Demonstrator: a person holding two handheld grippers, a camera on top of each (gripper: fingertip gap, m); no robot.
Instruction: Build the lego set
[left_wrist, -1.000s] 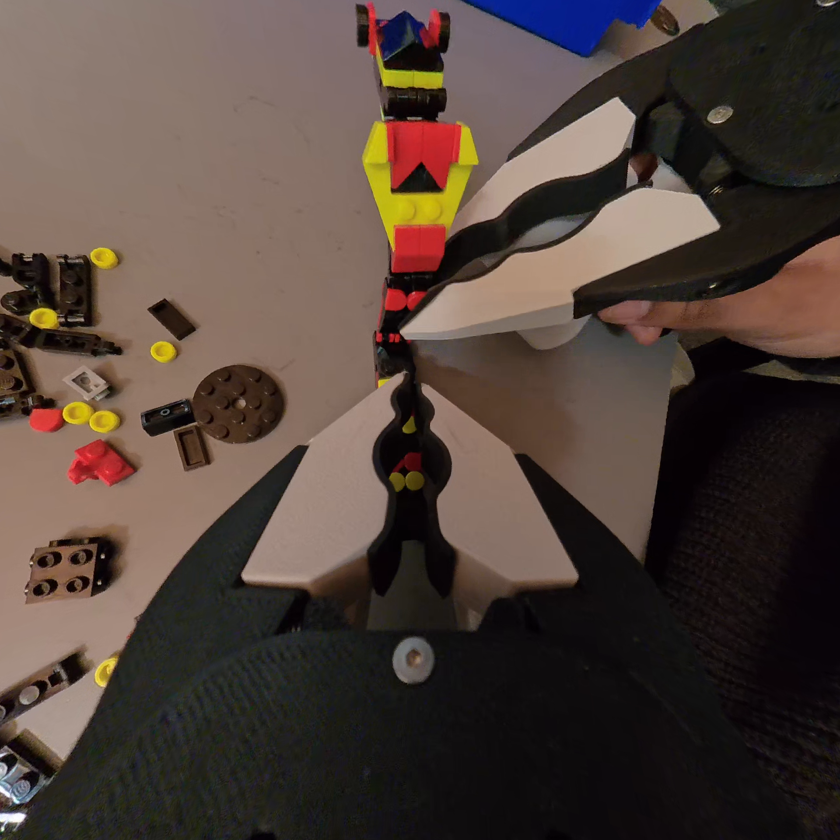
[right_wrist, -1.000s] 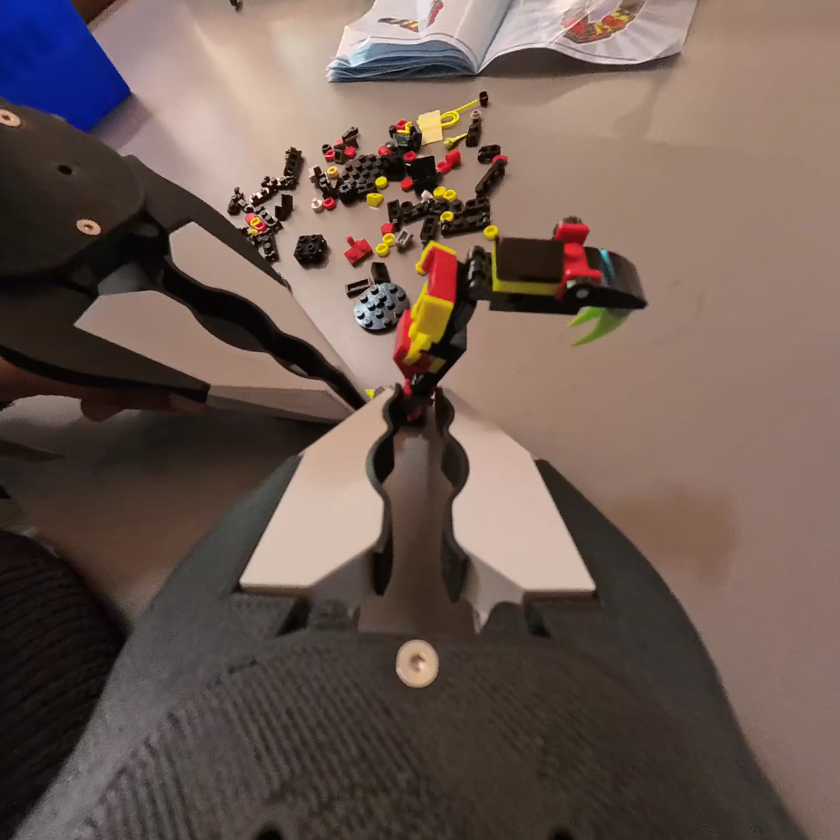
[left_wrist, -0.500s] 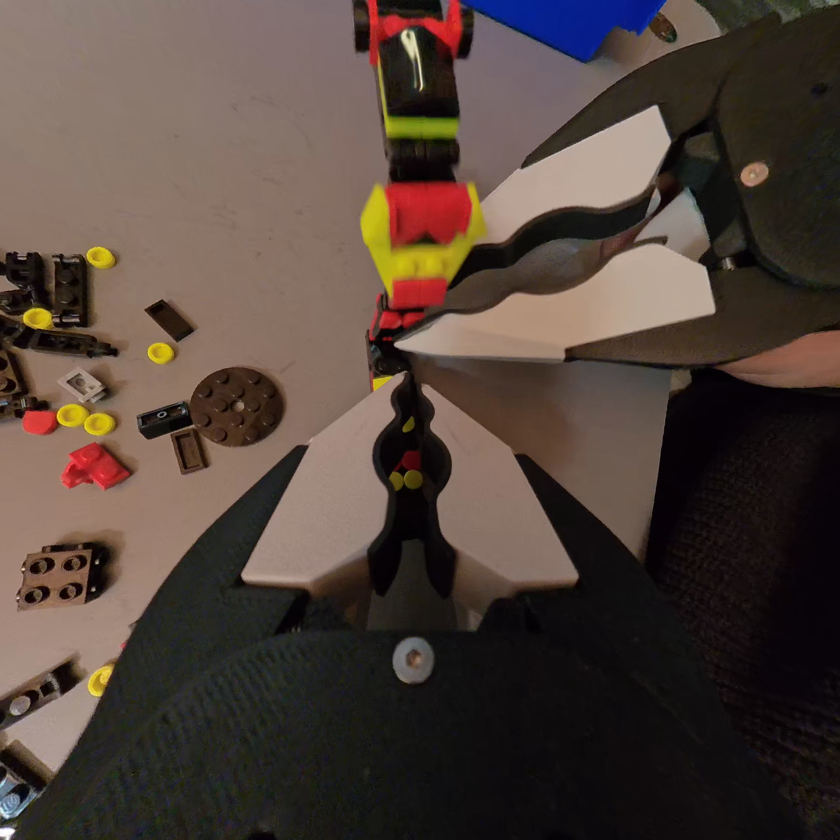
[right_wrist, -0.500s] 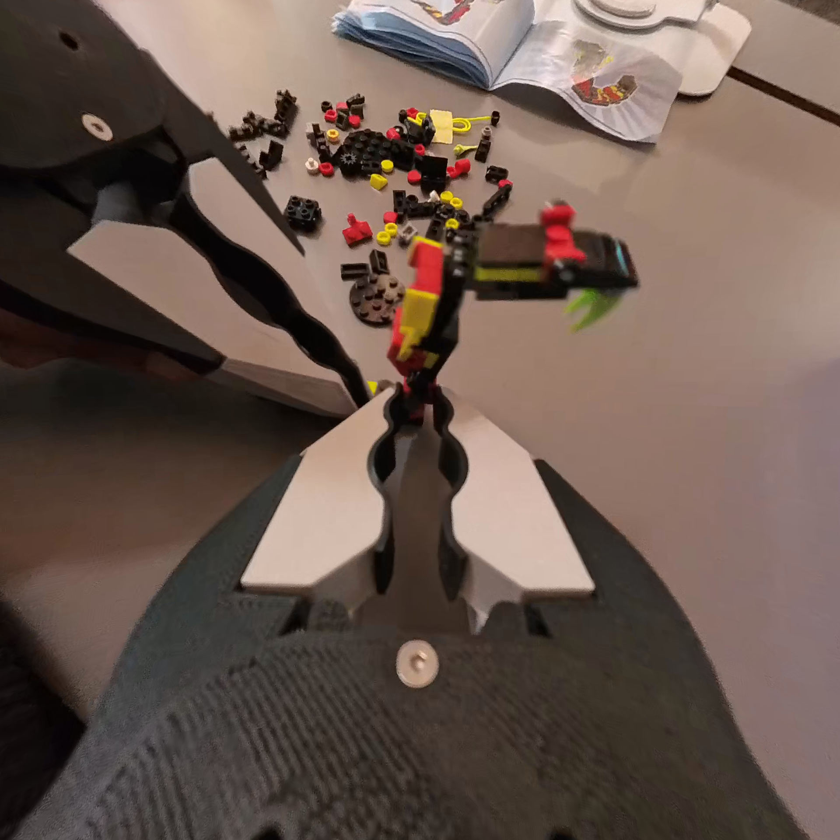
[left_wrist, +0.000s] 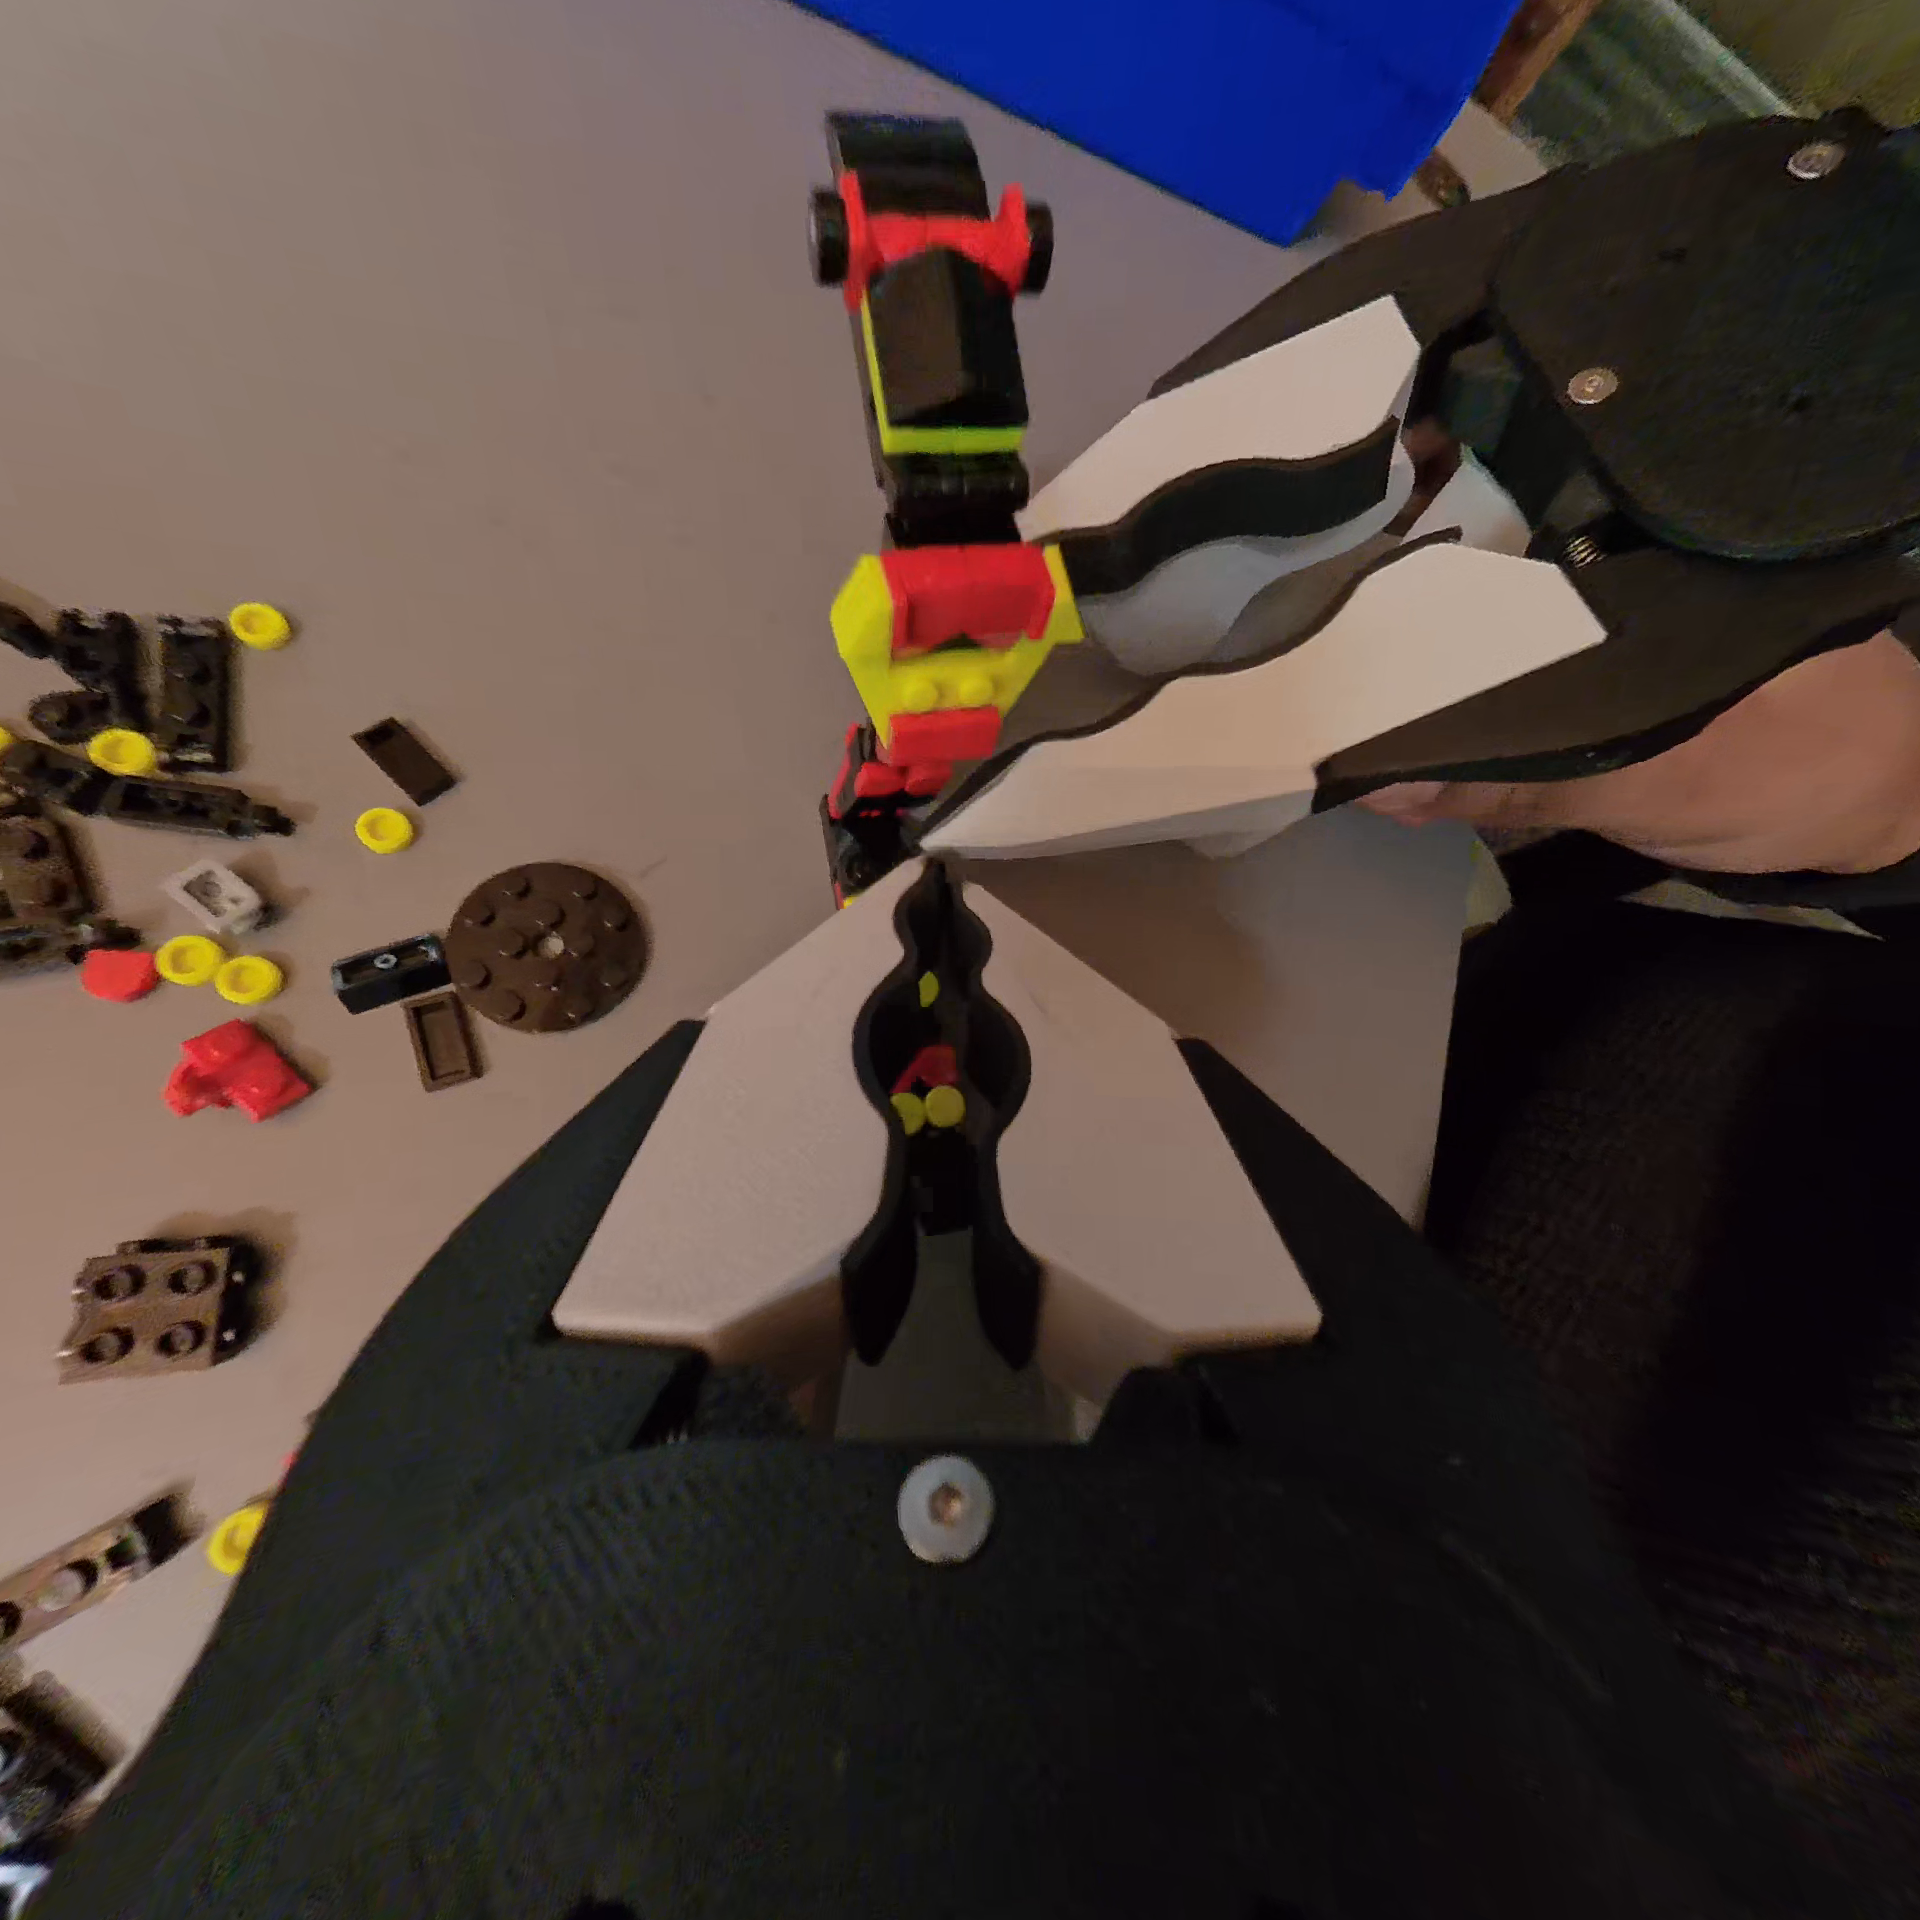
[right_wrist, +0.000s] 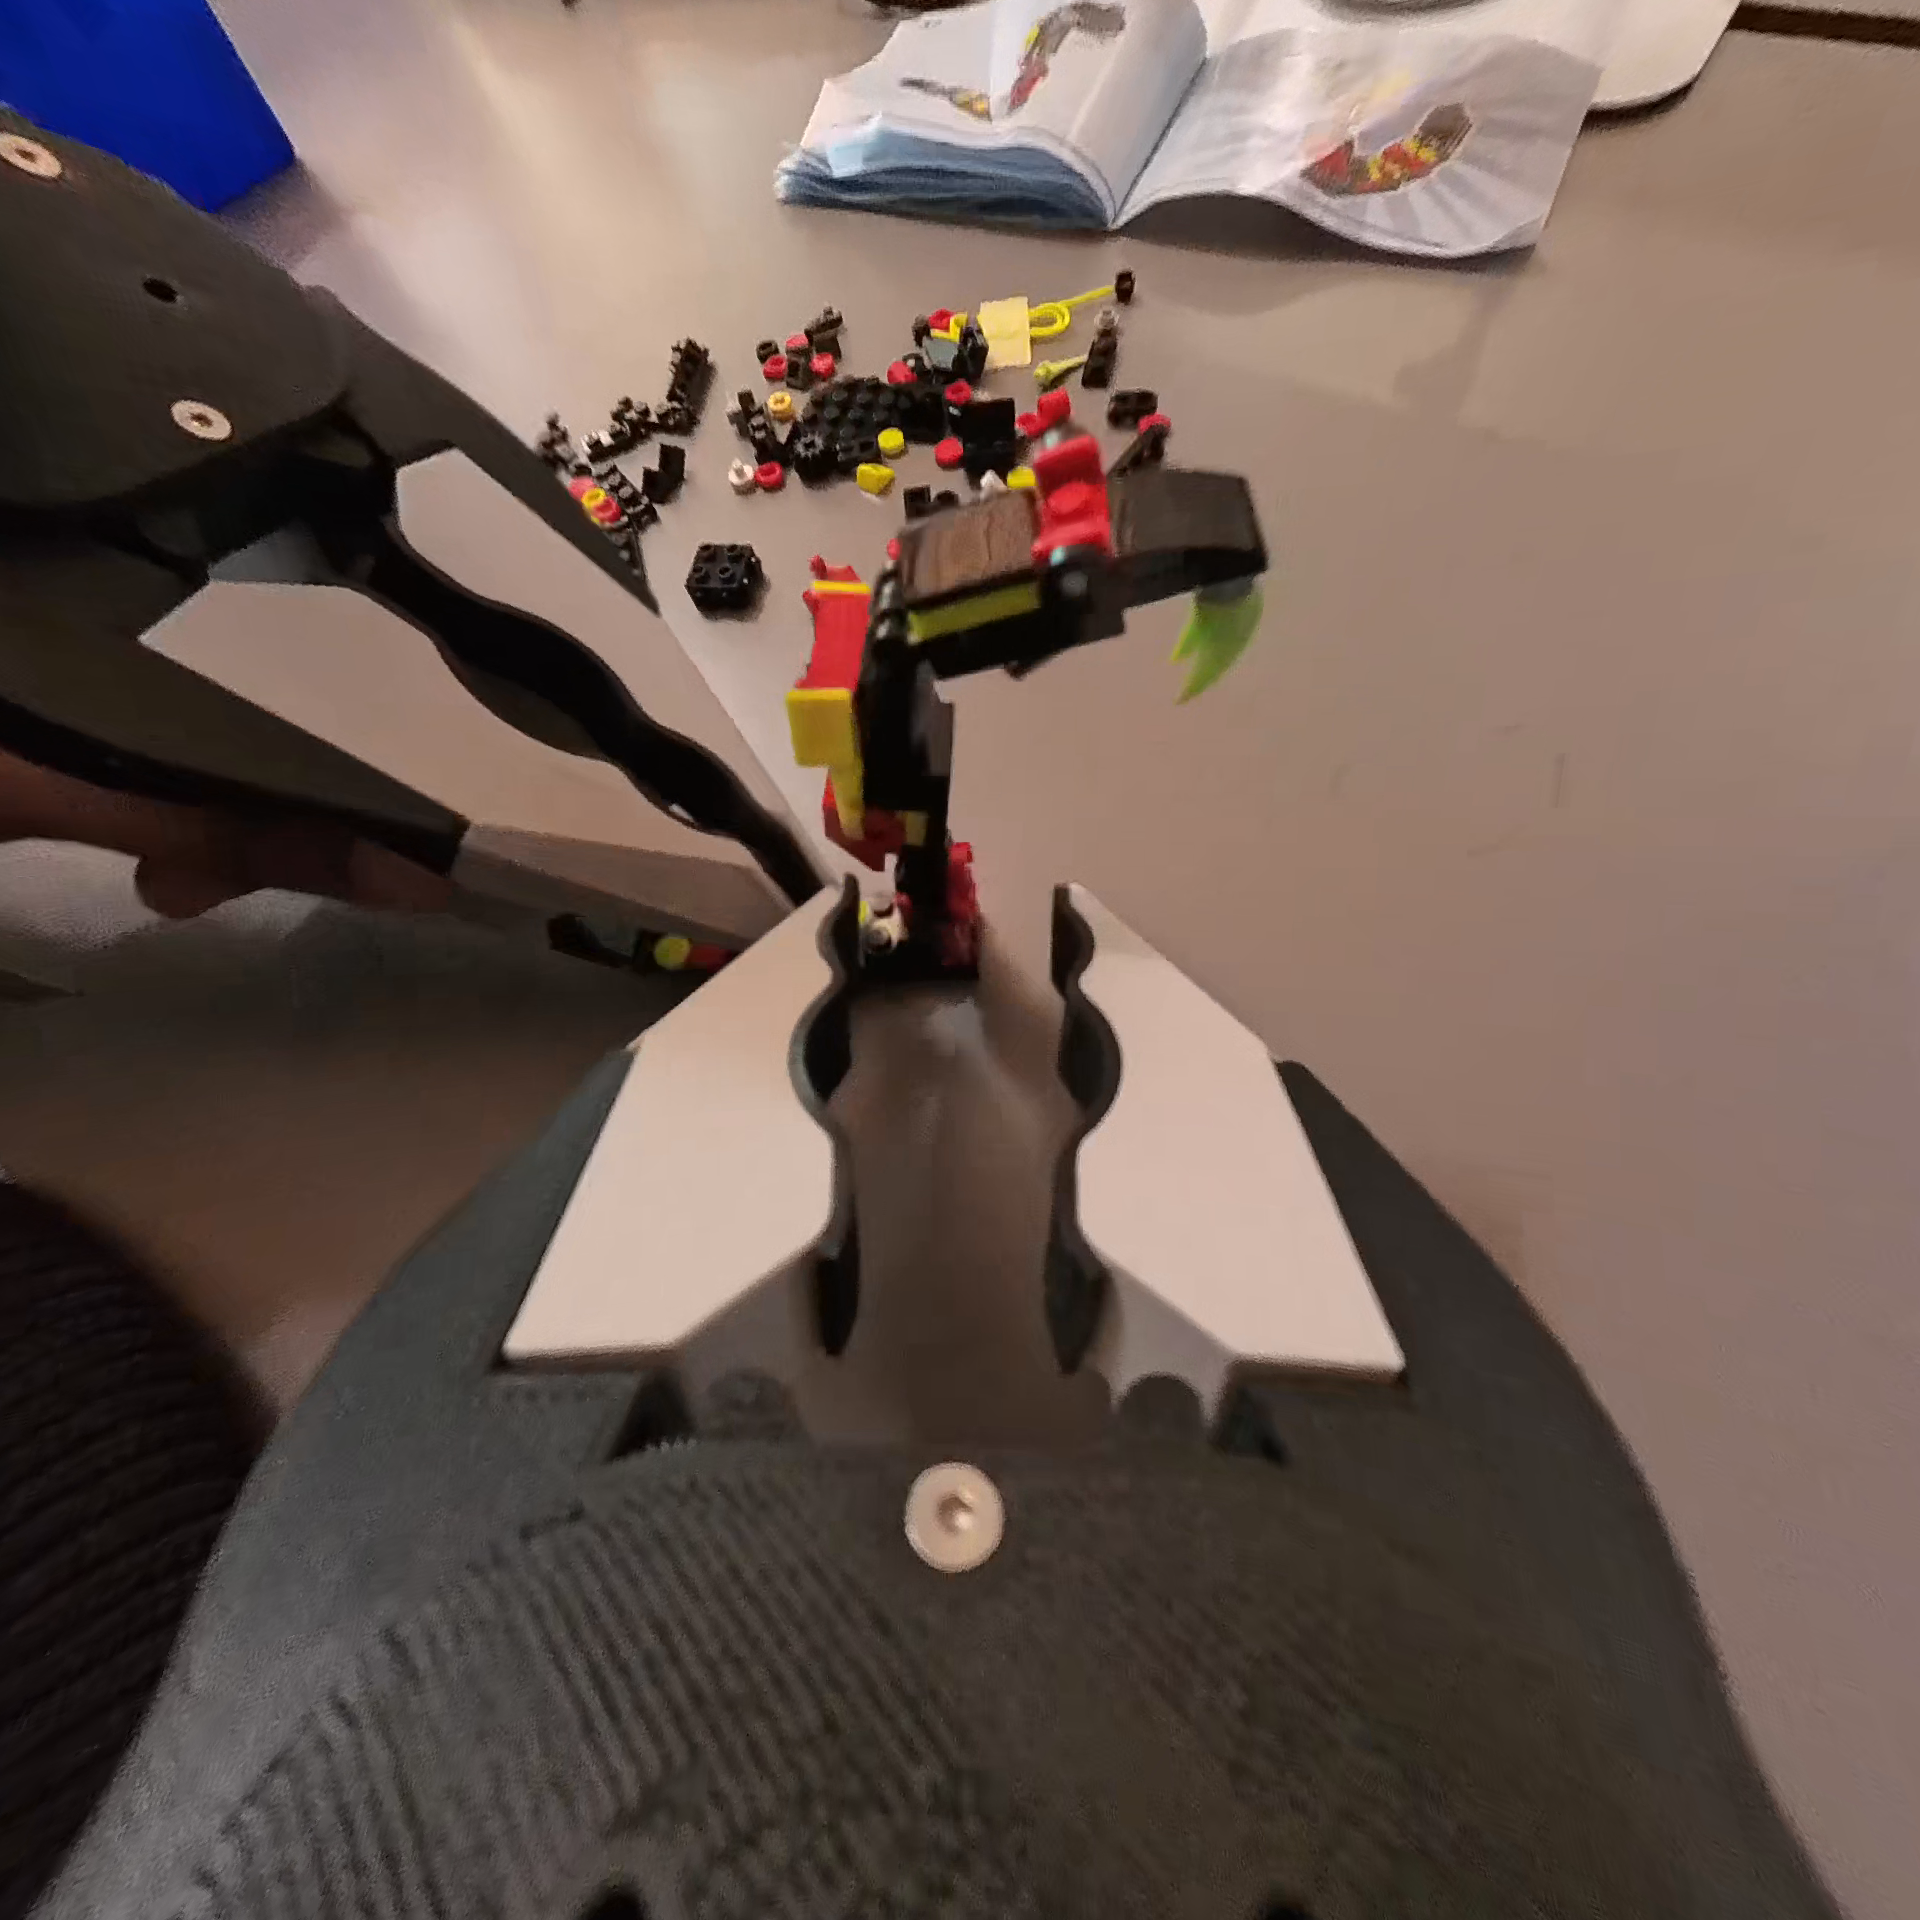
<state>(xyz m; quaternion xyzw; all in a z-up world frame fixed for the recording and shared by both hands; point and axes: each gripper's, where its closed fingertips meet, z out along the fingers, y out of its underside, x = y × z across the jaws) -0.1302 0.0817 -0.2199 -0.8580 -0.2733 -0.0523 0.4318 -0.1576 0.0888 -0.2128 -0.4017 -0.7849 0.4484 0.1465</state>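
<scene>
Left tool (left_wrist: 935, 883) is clamping tight on the lego model (left_wrist: 951, 644); right tool (right_wrist: 951, 914), fingers parted, is straddling its base above the worktop (right_wrist: 1558, 831).

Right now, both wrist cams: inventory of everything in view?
Red, yellow and black lego creature model: one, tail end gripped in the left tongs.
Loose small lego pieces: many; black, red, yellow; scattered on the table.
Round studded plate: one, brown, at the near edge of the loose pieces.
Open paper instruction booklet: one, pale blue, far side of the table.
Blue box: one, far edge, cut off by the frame.
Table: one, grey, under everything.
Person's hand: one, under the right tongs.
Left tongs: shut on the model.
Right tongs: open, tips either side of the model's lower body.
</scene>
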